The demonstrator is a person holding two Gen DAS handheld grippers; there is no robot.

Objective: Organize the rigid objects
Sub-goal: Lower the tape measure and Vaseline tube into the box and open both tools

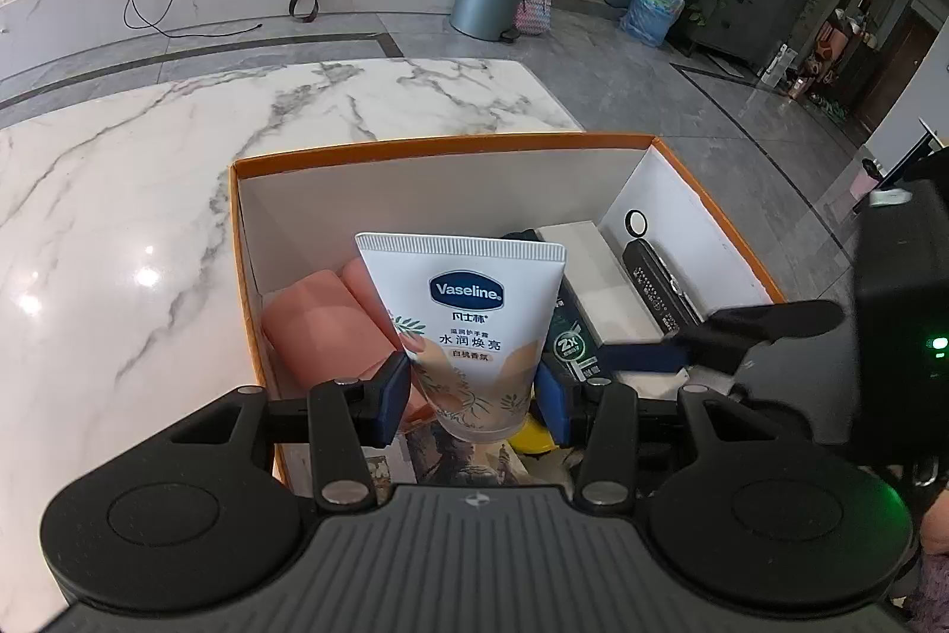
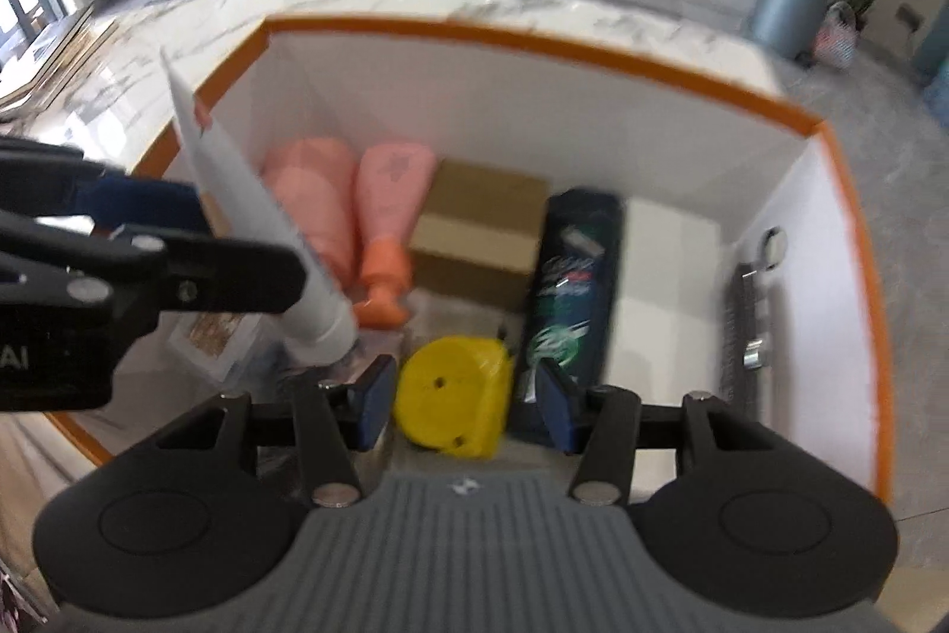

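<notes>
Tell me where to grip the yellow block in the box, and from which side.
Take the yellow block across its flat left and right faces, coming straight down from above. The right gripper is open, already straddling it; the dark shampoo bottle crowds the right face, so clearance there looks tight.

Inside the box (image 2: 534, 40), only the far-left corner behind the pink bottles (image 2: 350, 200) seems free.
</notes>
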